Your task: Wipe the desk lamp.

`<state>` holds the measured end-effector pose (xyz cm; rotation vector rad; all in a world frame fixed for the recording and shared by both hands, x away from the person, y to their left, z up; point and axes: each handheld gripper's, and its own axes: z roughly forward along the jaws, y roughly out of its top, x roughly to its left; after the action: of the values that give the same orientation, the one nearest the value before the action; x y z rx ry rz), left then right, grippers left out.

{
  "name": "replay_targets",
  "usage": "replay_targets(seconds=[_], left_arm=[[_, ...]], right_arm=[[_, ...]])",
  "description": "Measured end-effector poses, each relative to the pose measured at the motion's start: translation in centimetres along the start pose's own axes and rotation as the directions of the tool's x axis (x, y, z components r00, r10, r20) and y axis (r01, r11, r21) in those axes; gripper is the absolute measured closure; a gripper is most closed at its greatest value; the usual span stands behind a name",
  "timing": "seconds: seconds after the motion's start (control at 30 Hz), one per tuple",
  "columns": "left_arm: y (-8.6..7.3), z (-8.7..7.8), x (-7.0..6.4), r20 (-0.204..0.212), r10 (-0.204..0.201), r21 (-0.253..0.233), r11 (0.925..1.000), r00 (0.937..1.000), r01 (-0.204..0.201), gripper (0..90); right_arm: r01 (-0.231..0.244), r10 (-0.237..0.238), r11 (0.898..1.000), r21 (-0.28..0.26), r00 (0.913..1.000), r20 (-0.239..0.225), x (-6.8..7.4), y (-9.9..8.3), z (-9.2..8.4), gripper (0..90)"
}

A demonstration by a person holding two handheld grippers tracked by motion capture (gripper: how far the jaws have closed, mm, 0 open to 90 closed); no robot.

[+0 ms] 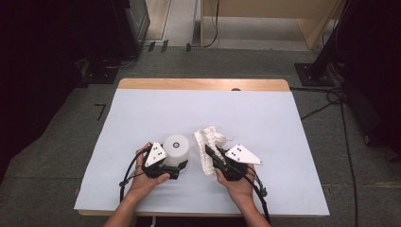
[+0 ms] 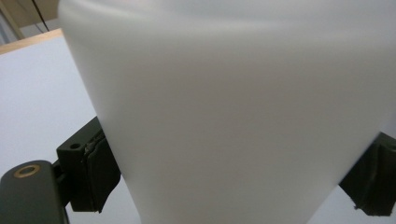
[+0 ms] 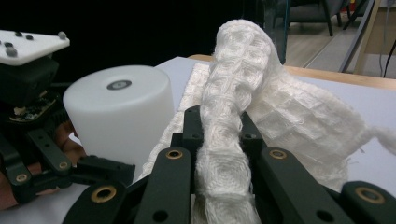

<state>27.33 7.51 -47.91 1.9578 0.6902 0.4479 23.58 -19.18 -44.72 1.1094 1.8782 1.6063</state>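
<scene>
slippage is the risk: left gripper (image 1: 178, 166) clamps the smooth white cylinder (image 1: 176, 150) low near the table's front edge while right gripper (image 1: 211, 153) pinches the white waffle-weave cloth (image 1: 208, 144) just beside it.

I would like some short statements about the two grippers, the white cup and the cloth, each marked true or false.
1. The right gripper is shut on the white cloth. True.
2. The left gripper holds the cloth. False: its jaws are around the white cup.
3. The cup lies on its side. False: it stands upside down, flat bottom up.
4. The cup is left of the cloth in the high view. True.
5. The table has a red cover. False: it is pale blue-white.
</scene>
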Motion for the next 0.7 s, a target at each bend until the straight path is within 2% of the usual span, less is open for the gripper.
replay_targets(seconds=[0.13, 0.23, 0.27, 0.33, 0.43, 0.5, 0.57, 0.67, 0.7], left_arm=[[-0.2, -0.2, 0.0, 0.001, 0.012, 0.006, 0.9999, 0.9999, -0.012, 8.6], [-0.3, -0.4, 0.1, 0.003, -0.01, 0.009, 0.9999, 0.9999, 0.01, 8.2], [-0.2, -0.5, 0.0, -0.011, -0.013, 0.005, 0.9999, 0.9999, 0.013, 7.2], [0.0, -0.9, -0.3, -0.044, -0.019, -0.019, 0.9997, 0.9989, 0.018, 4.9], [0.0, -1.2, -0.7, -0.054, -0.056, -0.055, 0.9971, 0.9969, 0.053, 4.3], [0.2, -1.3, -1.0, -0.09, -0.074, -0.067, 0.9954, 0.9932, 0.068, 4.3], [0.5, -0.9, -1.7, -0.149, -0.096, -0.059, 0.9944, 0.9842, 0.088, 4.2], [0.6, -0.6, -2.3, -0.189, -0.103, -0.06, 0.9939, 0.9766, 0.093, 8.3], [0.6, -0.7, -2.3, -0.187, -0.106, -0.061, 0.9936, 0.9767, 0.096, 8.5]], right_arm=[[0.013, -0.013, 1.0, -0.003, 0.9999, -0.003, 0.0, 0.1, -0.1, 79.7], [0.013, -0.013, 1.0, -0.006, 0.9999, 0.001, -0.1, 0.2, -0.2, 79.6], [0.013, -0.013, 1.0, -0.007, 0.9999, 0.002, -0.1, 0.2, -0.2, 79.6], [0.014, -0.014, 1.0, -0.008, 0.9999, 0.005, -0.1, 0.2, -0.2, 79.6], [0.015, -0.015, 1.0, -0.008, 0.9999, 0.007, -0.1, 0.3, -0.3, 79.6], [0.016, -0.016, 1.0, -0.01, 0.9998, 0.011, -0.2, 0.3, -0.3, 79.5], [0.016, -0.016, 1.0, -0.01, 0.9998, 0.011, -0.2, 0.3, -0.3, 79.6], [0.019, -0.019, 1.0, -0.007, 0.9998, 0.009, -0.1, 0.3, -0.3, 79.5], [0.018, -0.018, 1.0, -0.007, 0.9998, 0.008, -0.1, 0.3, -0.3, 79.5]])
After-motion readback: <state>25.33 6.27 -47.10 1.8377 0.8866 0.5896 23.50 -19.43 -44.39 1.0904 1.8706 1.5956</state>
